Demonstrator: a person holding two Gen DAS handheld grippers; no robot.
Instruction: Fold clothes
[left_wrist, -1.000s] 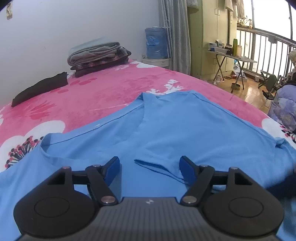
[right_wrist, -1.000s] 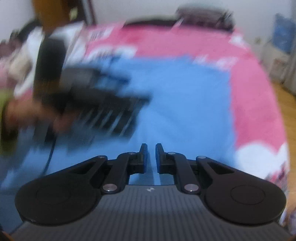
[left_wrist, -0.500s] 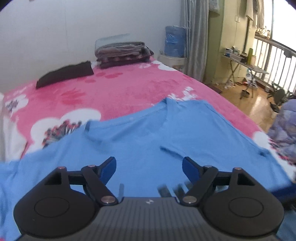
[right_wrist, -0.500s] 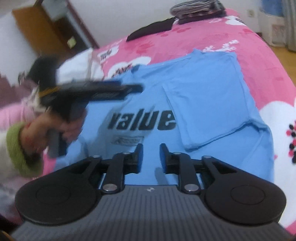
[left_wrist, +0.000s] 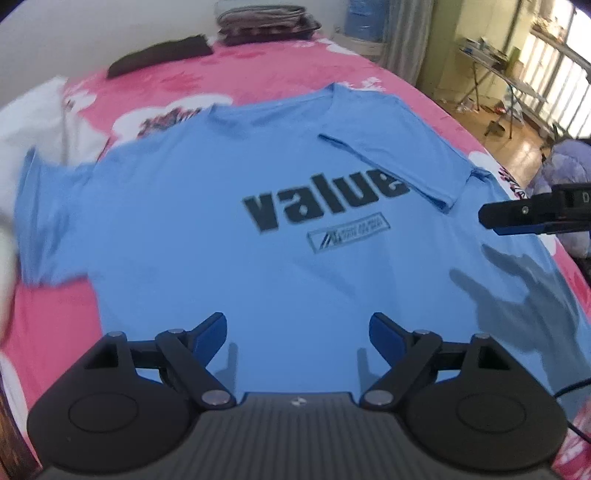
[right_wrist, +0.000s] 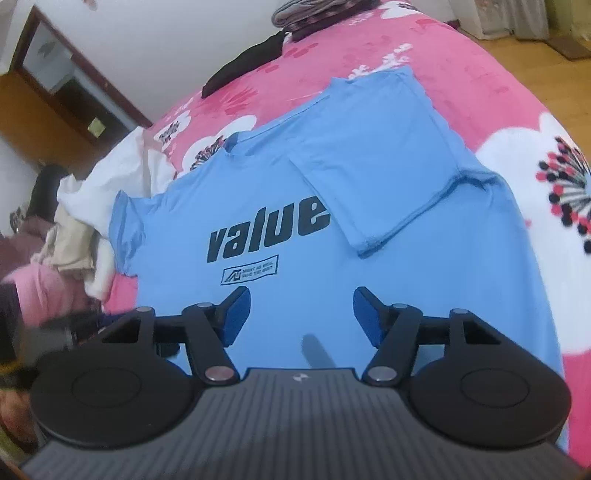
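The light blue cotton T-shirt printed "value" (left_wrist: 229, 206) is spread flat across mid-frame on the pink floral bedspread (right_wrist: 461, 74), one sleeve already folded in. The left gripper (left_wrist: 297, 332) and right gripper (right_wrist: 301, 314) have just been opening; both are held wide with nothing between the jaws. The unfolded sleeve at left (left_wrist: 40, 199) is best pinched at its edge and laid inward smoothly.

The shirt (left_wrist: 229, 229) lay flat on the bed (left_wrist: 280, 77), one sleeve (right_wrist: 373, 173) folded onto its chest. Behind it, folded clothes (left_wrist: 266, 18) sat by the wall.

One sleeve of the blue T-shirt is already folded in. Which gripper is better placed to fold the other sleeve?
Probably the left. The unfolded sleeve lies on the left gripper's side of the T-shirt; the right gripper is near the folded sleeve. Both are open, holding nothing.
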